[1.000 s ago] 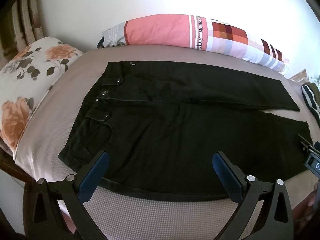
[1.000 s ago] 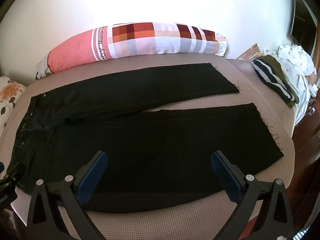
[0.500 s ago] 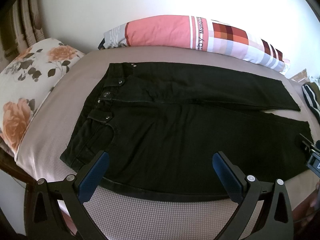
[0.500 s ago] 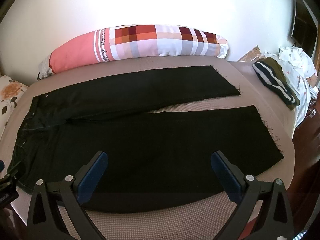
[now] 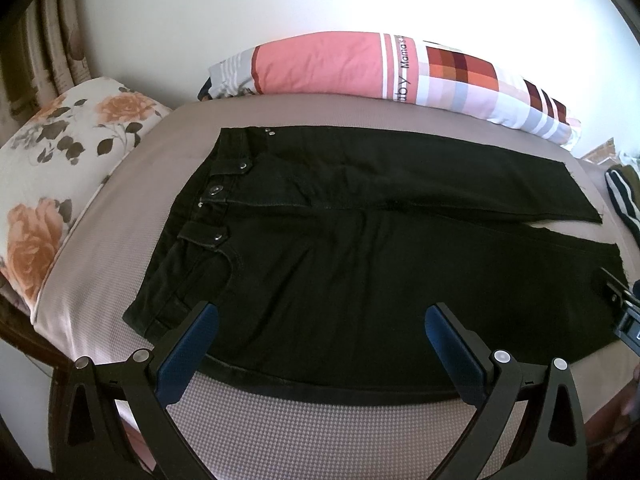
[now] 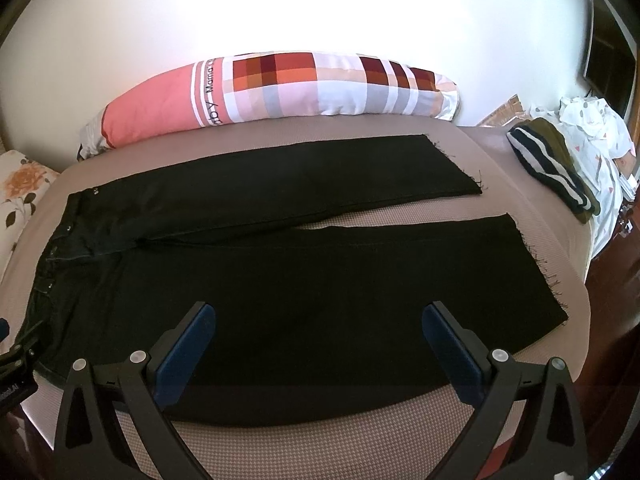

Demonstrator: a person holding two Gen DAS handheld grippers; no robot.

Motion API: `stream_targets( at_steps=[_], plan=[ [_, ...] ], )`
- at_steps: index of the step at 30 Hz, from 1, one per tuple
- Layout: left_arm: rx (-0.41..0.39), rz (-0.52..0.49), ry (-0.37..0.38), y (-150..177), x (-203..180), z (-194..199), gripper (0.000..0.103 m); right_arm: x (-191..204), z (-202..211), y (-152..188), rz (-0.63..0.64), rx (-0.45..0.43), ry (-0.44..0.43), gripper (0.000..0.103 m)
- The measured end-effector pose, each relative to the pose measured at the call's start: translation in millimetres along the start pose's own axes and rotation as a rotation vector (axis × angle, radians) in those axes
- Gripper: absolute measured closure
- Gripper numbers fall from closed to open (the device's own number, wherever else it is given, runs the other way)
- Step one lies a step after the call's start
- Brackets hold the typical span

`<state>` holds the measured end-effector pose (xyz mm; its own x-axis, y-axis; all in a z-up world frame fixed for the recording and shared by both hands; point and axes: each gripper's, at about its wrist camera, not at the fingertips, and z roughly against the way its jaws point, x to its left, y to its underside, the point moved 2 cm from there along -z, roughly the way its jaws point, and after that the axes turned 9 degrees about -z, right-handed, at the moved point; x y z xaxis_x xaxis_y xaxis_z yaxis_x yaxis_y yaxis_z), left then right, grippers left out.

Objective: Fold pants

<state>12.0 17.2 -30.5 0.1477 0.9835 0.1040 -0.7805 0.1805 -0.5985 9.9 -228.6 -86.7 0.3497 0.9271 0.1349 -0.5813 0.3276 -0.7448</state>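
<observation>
Black pants [image 6: 304, 272] spread flat on bed [image 6: 360, 432], right claw [image 6: 318, 340] wide apart above near leg

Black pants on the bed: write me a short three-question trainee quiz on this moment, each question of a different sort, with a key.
1. True or false: the black pants lie spread flat on the bed, legs apart, not yet folded.
2. Multiple choice: the left gripper hovers near which part of the pants? A) the frayed leg hems B) the waistband end C) the far leg only
3. Fill in: the right gripper is ____, holding nothing.

Key
1. True. The waistband and both hems lie flat, with bed showing between the legs.
2. B. The snap buttons sit just ahead of its left finger.
3. Open. Its blue fingers stand wide apart over the near leg.
</observation>
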Motion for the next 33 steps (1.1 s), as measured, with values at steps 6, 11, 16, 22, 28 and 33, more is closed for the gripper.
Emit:
stream_targets(
  at_steps=[6,11,16,22,28,33],
  plan=[
    [-0.001,0.0,0.0,-1.6,1.2,1.1,0.001,3.4,1.9,-2.7,0.006,-0.006,-0.003,0.0],
    [-0.003,-0.002,-0.001,-2.3,1.6,1.8,0.001,4.1,2.7,-3.1,0.007,-0.009,-0.005,0.0],
    [-0.002,-0.002,-0.001,-3.9,2.9,2.7,0.001,4.2,3.2,-2.3,0.008,-0.009,-0.008,0.0],
    [-0.004,-0.003,-0.002,-2.9,1.8,2.5,0.001,4.3,3.3,-2.2,0.008,-0.01,-0.008,0.0],
    [-0.003,-0.001,-0.001,-2.8,2.1,2.5,0.001,4.6,2.9,-2.0,0.005,-0.012,-0.006,0.0],
    [0.001,-0.006,0.009,-5.1,3.4,1.2,0.001,3.1,1.7,-2.2,-0.006,-0.003,-0.009,0.0]
  ],
)
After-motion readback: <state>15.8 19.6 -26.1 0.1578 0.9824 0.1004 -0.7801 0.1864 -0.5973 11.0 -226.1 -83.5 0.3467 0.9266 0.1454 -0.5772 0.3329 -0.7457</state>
